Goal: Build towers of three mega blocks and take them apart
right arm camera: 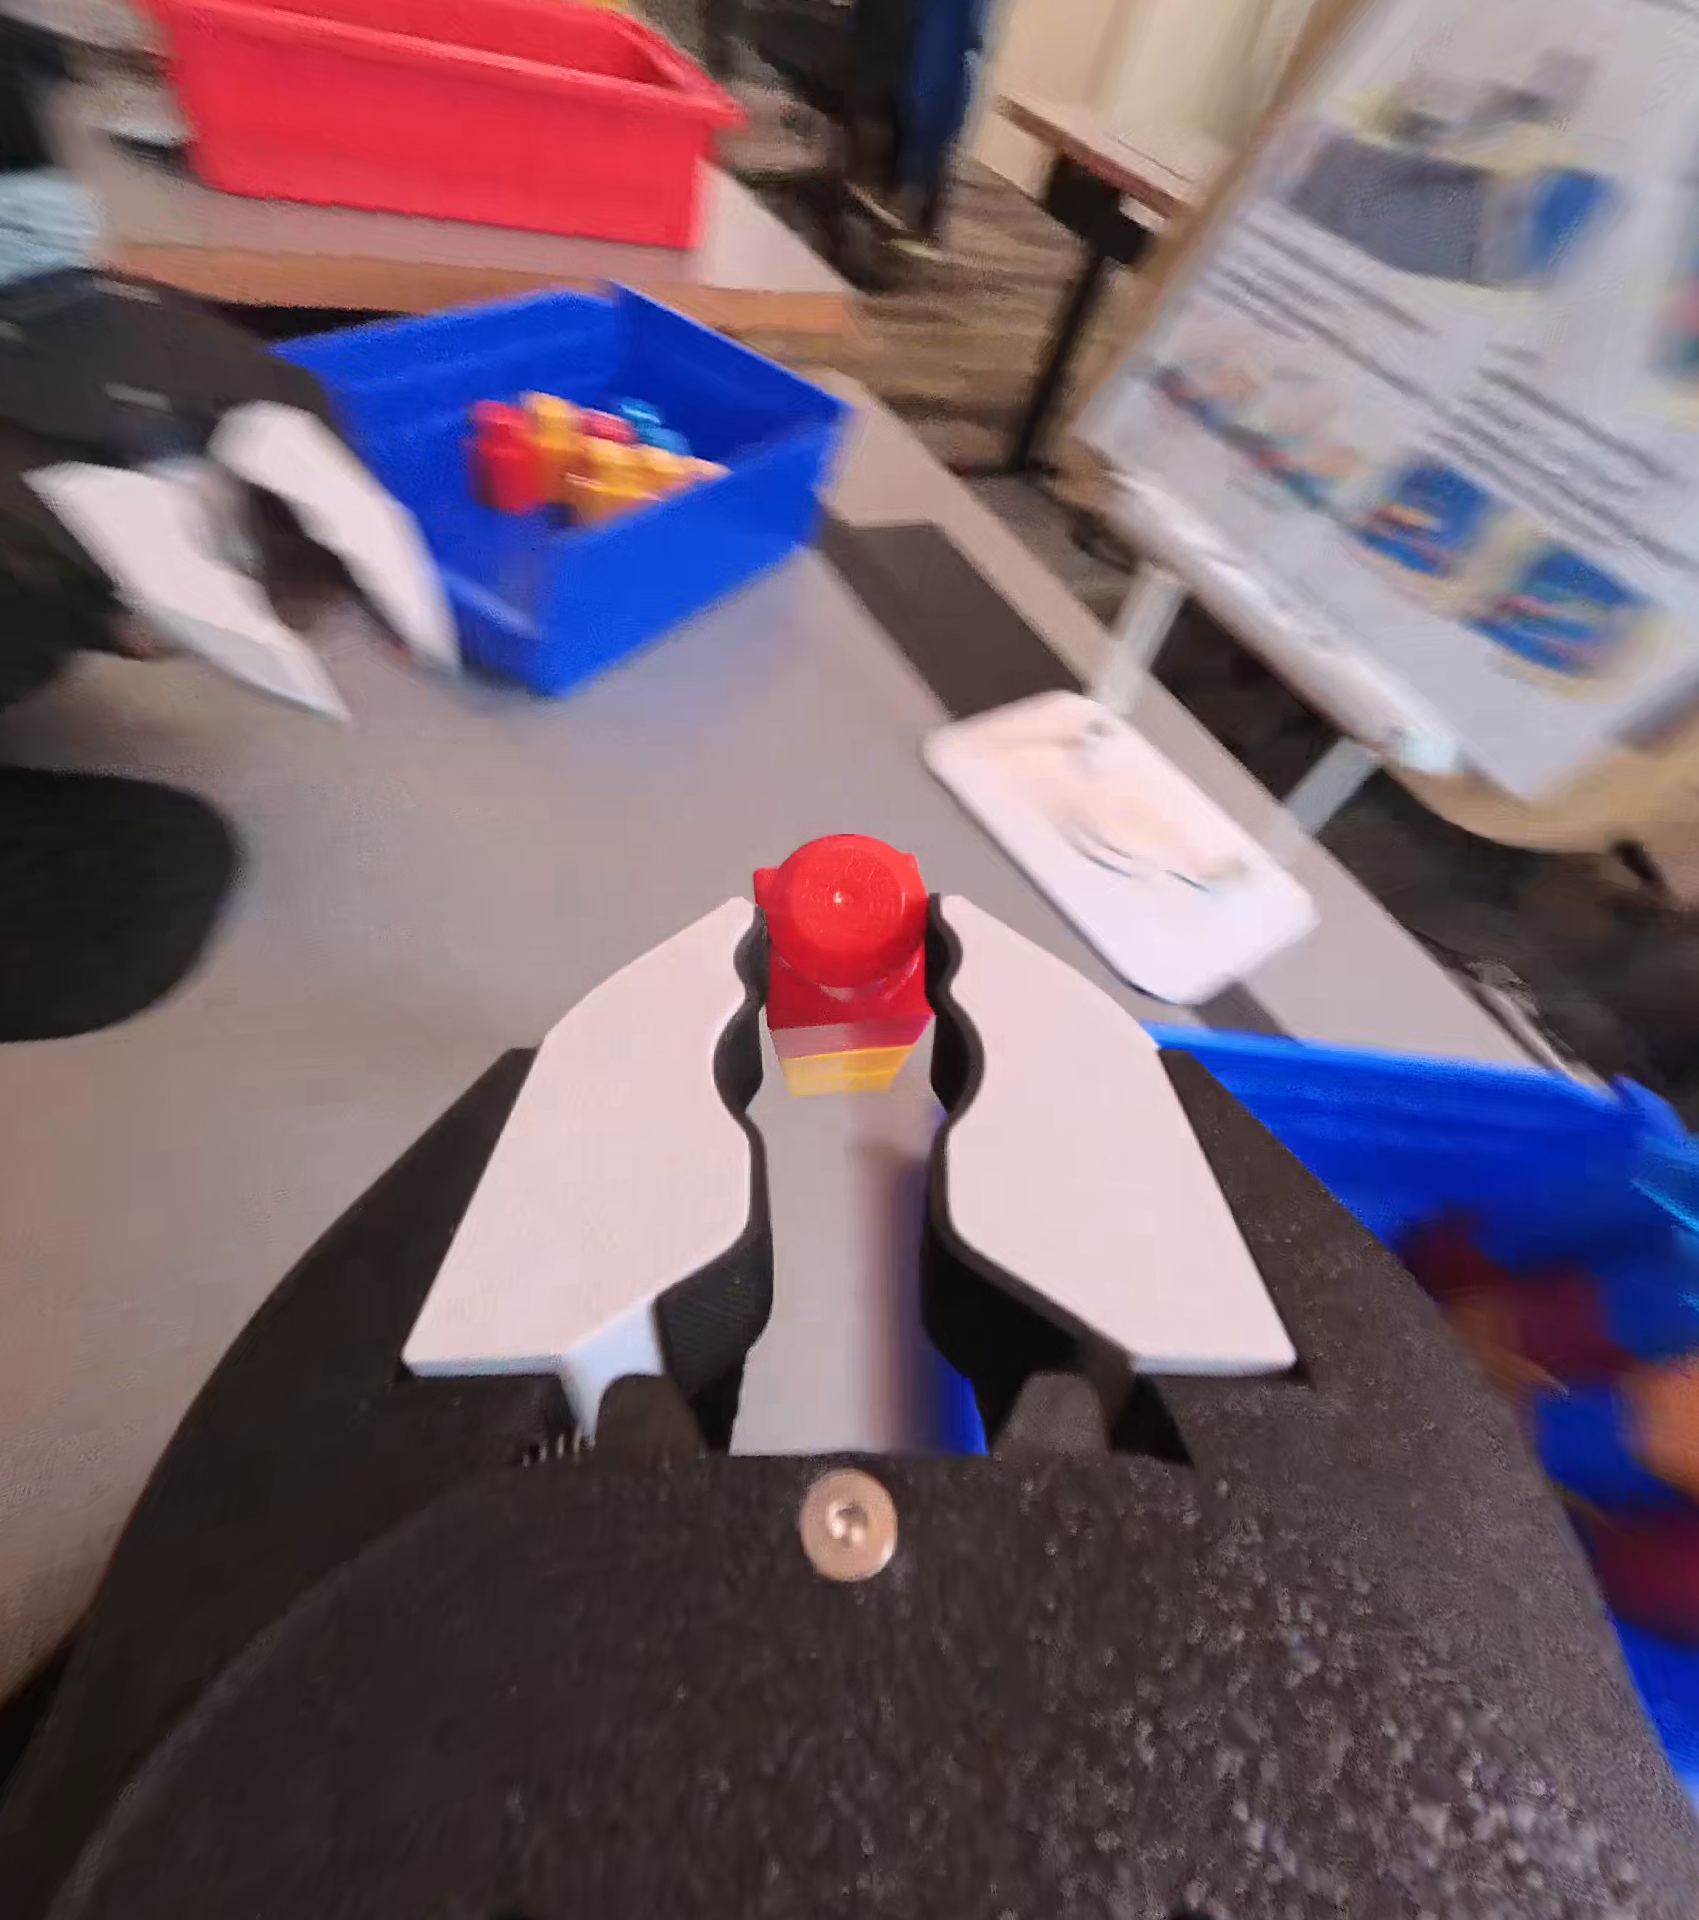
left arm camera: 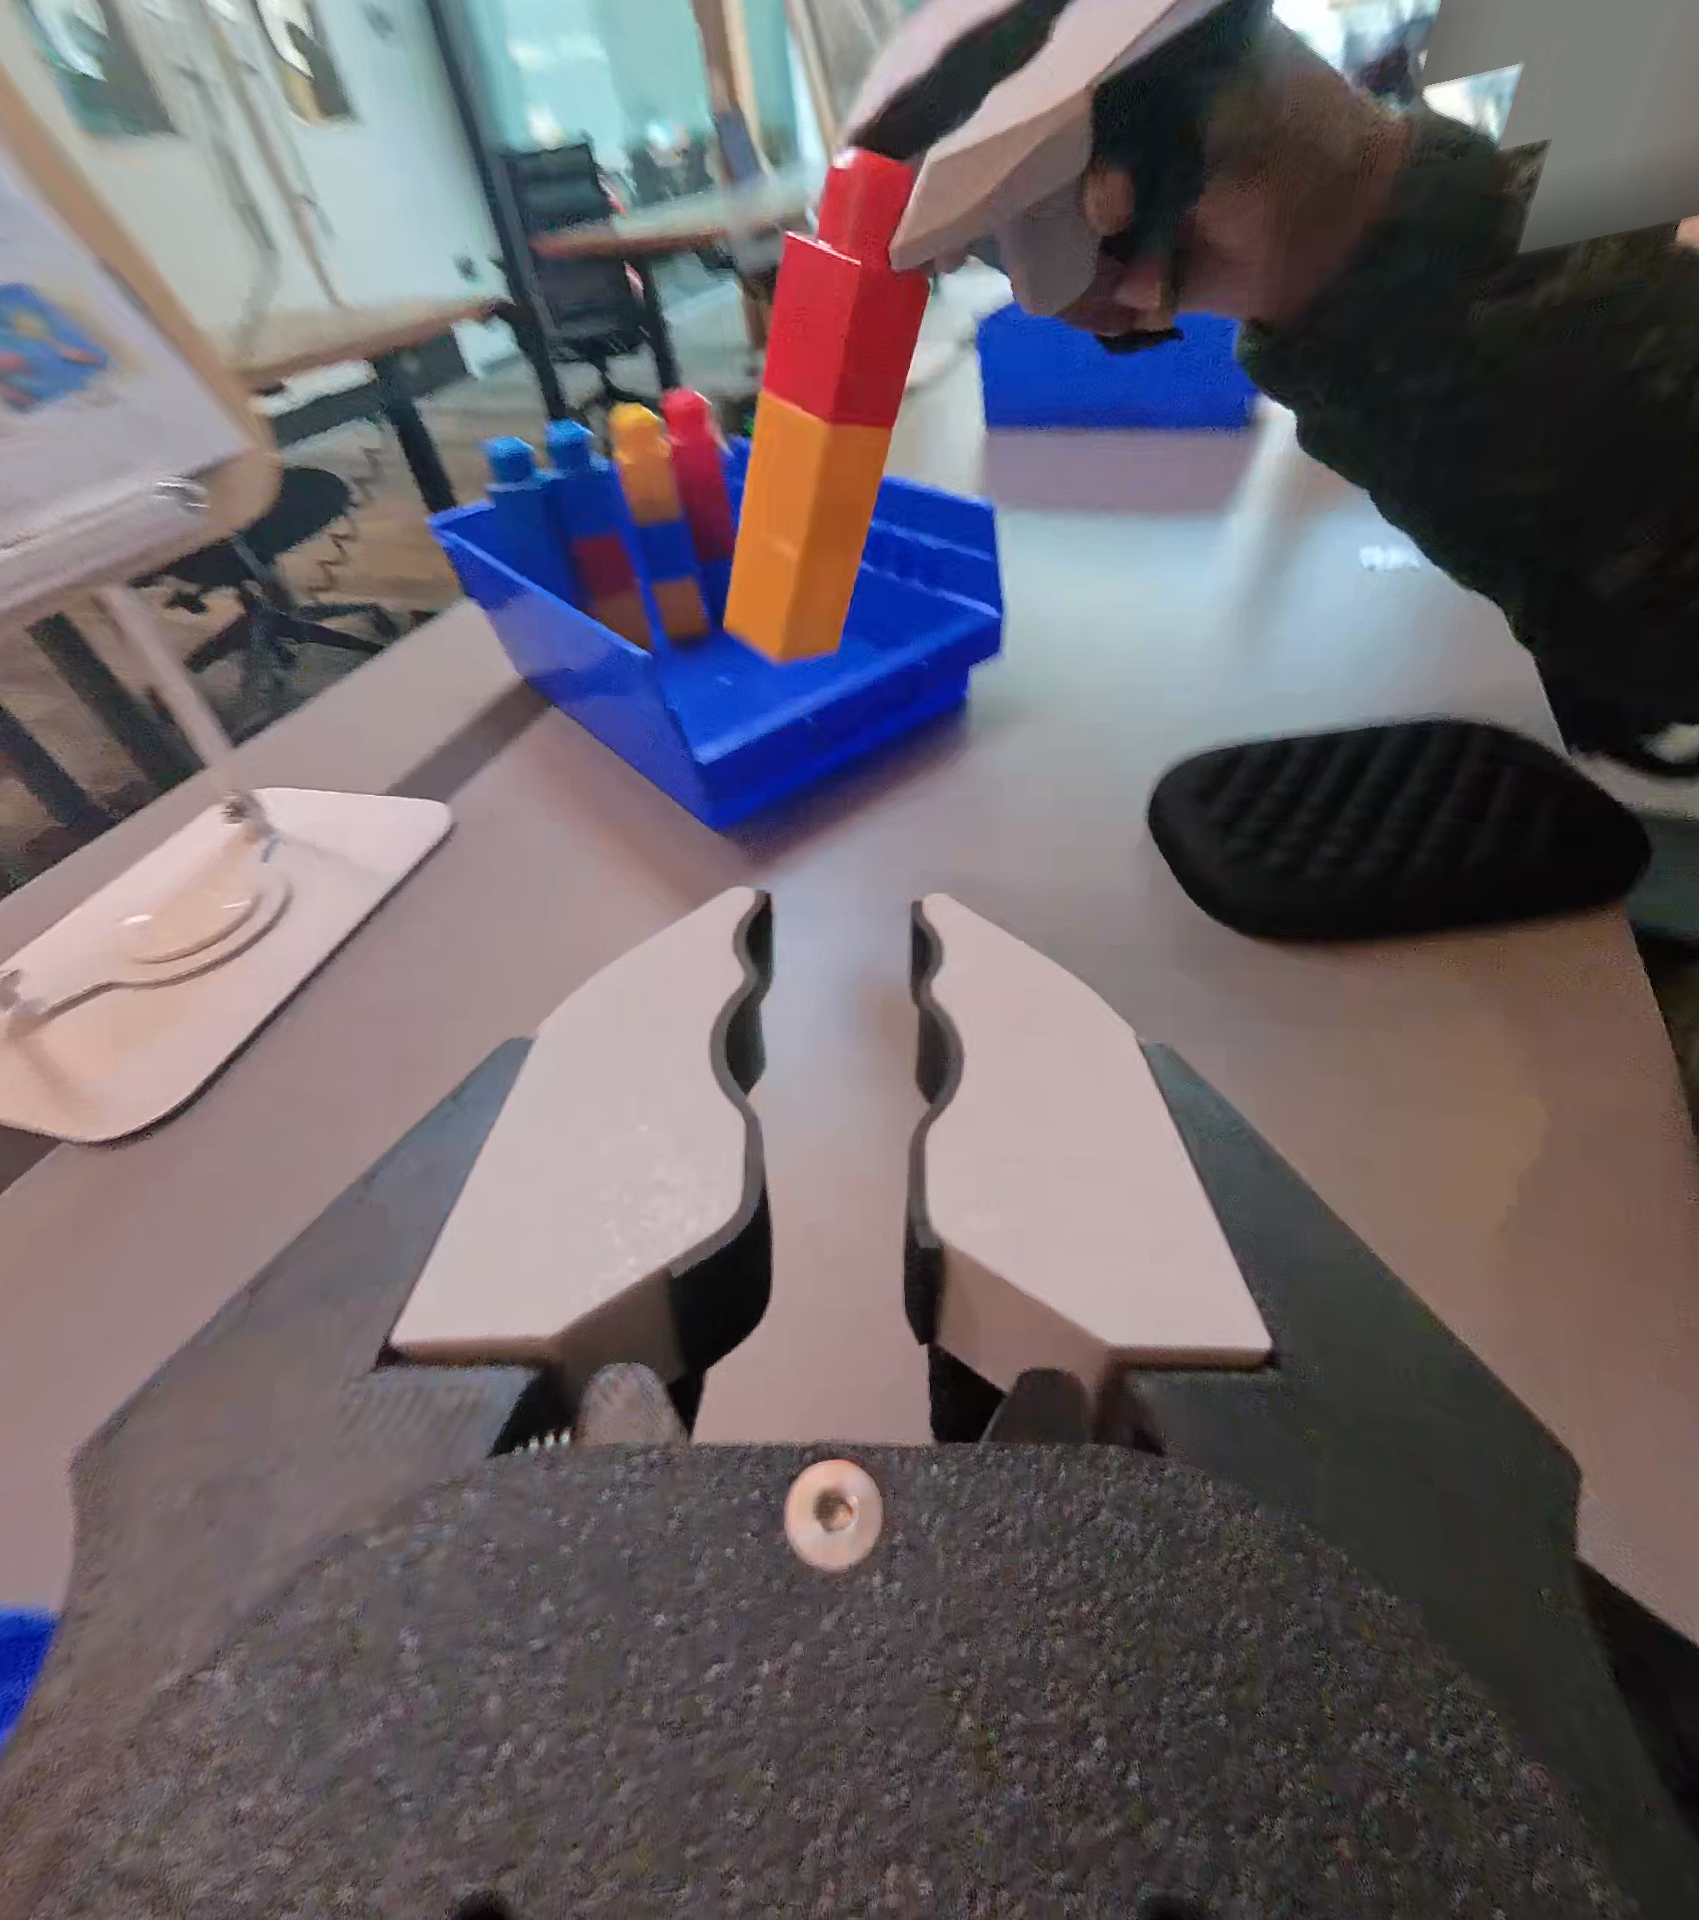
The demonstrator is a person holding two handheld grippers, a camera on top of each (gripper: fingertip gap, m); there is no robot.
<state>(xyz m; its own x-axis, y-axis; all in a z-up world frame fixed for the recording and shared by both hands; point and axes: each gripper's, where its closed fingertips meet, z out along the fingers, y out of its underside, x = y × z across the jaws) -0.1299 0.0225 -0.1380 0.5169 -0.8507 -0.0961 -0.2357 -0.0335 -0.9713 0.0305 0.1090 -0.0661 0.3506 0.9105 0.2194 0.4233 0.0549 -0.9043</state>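
**Item 1. Left tool** [left arm camera: 840, 940]: nearest in the left wrist view, low over the bench. Jaws spread with a plain gap between them; nothing held.

**Item 2. Right tool** [right arm camera: 842, 940]: jaws pinching the red top block of a tower [left arm camera: 829, 416], red over orange. In the left wrist view the tower hangs tilted over the near blue bin [left arm camera: 824, 717], its orange foot at or just above the bin floor; contact cannot be told.

**Item 3. Finished towers** [left arm camera: 632, 520]: about four, standing upright at the back of the same bin, mixed blue, red and orange.

**Item 4. Second blue bin** [right arm camera: 616, 582]: seen in the right wrist view, near the left tool, holding a loose heap of red, orange and blue blocks [right arm camera: 585, 452].

**Status (judged):** building is well along. Several towers are stored and one more is being delivered. The loose heap suggests more to build. No dismantling is evident; that half of the task appears to be left.

**Item 5. Bench** [left arm camera: 1240, 1143]: flat, pale grey, matte. Carries a white rectangular stand base [left arm camera: 170, 956] at its left edge and a black ribbed pad [left arm camera: 1396, 826] at the right, by a dark sleeve [left arm camera: 1572, 468].

**Item 6. Room:** a printed poster board [right arm camera: 1447, 364] beside the bench; a third blue bin [left arm camera: 1115, 374] farther back; a red bin [right arm camera: 450, 135] on another table; black office chairs [left arm camera: 575, 260], desks and glass partitions beyond. Right wrist view is motion-blurred.
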